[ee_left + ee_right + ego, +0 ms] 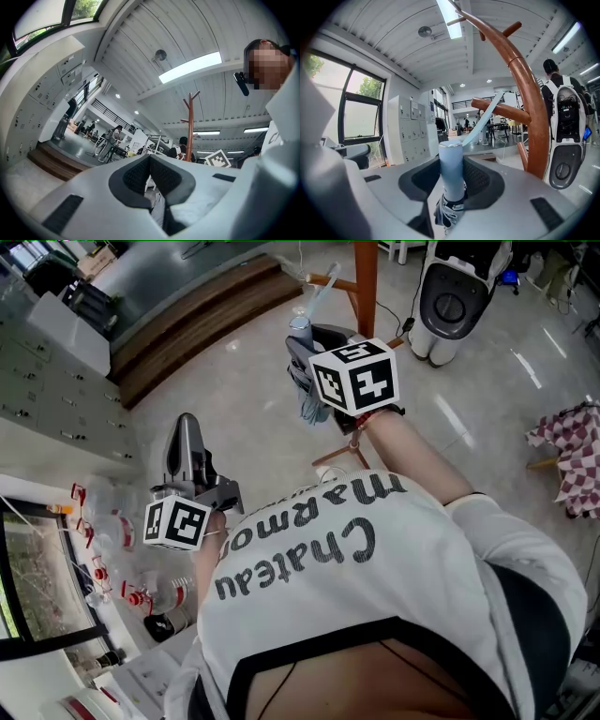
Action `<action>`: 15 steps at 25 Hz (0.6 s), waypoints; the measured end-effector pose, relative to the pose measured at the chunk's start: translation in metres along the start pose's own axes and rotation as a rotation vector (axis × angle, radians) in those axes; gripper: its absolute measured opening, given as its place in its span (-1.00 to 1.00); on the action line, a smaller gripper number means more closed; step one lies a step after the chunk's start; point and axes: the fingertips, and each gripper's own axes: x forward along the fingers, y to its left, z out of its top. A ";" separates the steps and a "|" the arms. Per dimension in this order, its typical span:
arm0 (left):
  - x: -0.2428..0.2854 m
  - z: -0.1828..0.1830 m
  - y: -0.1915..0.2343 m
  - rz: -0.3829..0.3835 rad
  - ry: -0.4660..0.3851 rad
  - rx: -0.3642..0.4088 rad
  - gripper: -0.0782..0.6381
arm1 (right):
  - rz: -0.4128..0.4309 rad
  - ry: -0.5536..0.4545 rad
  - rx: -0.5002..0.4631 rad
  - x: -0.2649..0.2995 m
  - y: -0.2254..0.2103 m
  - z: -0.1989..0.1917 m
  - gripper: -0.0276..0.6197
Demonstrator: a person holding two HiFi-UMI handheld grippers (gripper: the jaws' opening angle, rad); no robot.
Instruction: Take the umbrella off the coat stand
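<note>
The right gripper (451,180) is clamped on the light blue handle (451,171) of the umbrella (307,401); the pads press on the handle from both sides, and the handle stands up between the jaws with its flat end uppermost. The folded grey-blue canopy (446,213) hangs below the jaws. A pale blue strap (480,126) runs from the handle top upward to a side peg (499,111) of the wooden coat stand (530,101) and crosses that peg; whether it is looped over the peg cannot be determined. The umbrella is held just beside the stand's post. The left gripper (150,158) is closed, with its pads meeting at the tips and nothing between them. In the head view it (187,432) is held well apart from the stand. A white machine (452,298) stands on the floor near the post.
</note>
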 end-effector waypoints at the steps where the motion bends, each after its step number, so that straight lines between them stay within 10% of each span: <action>1: 0.000 0.000 0.000 0.001 -0.001 0.000 -0.72 | 0.000 0.002 -0.001 0.001 0.000 0.000 -0.42; 15: -0.004 0.002 0.006 0.013 -0.010 -0.004 -0.72 | 0.016 0.017 -0.015 0.005 0.009 -0.003 -0.42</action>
